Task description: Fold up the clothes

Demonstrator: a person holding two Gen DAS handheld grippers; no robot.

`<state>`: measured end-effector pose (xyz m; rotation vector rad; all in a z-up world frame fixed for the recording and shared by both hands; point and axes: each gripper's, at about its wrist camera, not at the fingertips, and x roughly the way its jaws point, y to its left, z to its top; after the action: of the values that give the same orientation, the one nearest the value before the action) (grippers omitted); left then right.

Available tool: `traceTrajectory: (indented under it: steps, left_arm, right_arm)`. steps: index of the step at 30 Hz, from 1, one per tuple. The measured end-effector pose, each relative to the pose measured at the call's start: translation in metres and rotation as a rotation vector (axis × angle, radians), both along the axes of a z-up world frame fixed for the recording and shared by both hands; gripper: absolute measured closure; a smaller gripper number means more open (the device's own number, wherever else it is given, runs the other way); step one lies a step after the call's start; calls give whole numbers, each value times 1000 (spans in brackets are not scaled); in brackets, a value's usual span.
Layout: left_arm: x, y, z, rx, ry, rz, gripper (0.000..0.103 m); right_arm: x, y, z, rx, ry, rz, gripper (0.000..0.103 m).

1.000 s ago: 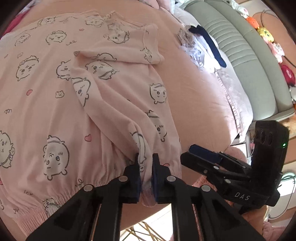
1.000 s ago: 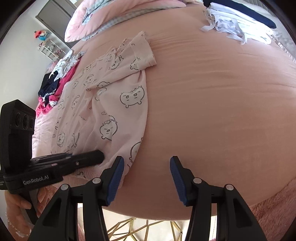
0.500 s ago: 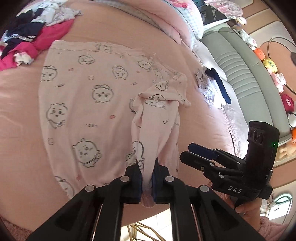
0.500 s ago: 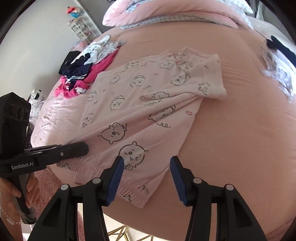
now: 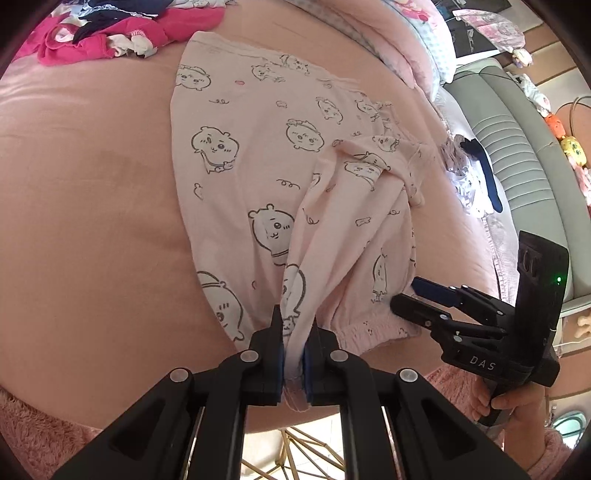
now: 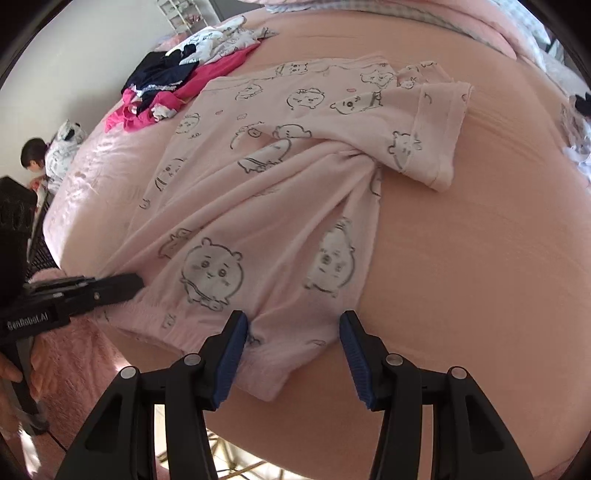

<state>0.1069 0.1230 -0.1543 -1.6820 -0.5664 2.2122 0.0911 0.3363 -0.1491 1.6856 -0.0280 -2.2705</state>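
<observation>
A pale pink garment printed with cartoon bears (image 5: 258, 158) lies spread on the pink bed; it also shows in the right wrist view (image 6: 280, 192). My left gripper (image 5: 293, 343) is shut on a bunched fold of its elastic hem and pulls the cloth taut toward the near edge. My right gripper (image 6: 291, 350) is open, its blue pads either side of the hem's right corner, and it shows from the side in the left wrist view (image 5: 424, 299). A short sleeve (image 6: 428, 147) lies folded out at the right.
A heap of magenta, navy and white clothes (image 5: 110, 33) lies at the bed's far left (image 6: 177, 77). White and navy items (image 5: 476, 173) lie at the right. A grey headboard (image 5: 524, 155) and pillows (image 5: 417, 40) stand beyond. The bed edge (image 5: 147, 402) is just below the grippers.
Both grippers have drawn back toward the near bed edge. The left one has kept its hold on the hem and pulled it taut. The right one now straddles the hem corner.
</observation>
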Motion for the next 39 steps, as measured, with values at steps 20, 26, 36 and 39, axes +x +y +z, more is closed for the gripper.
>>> traceTrajectory:
  steps: [20,26,36,39]
  left_arm:
    - [18,-10,-11,75,-30,134,75]
    - [21,-2,-14,117,-31,132,74]
    - [22,4,-10,124,-13,64,89]
    - [28,1,-9,132,-10,54,90]
  right_arm:
    - [-5,28,-11,-262,-97,-140,45]
    - [-4,21,-14,-281,-95,-118,49]
    - [-3,21,-16,-324,-91,-116,87]
    - [4,30,-13,-353,-87,-148,87]
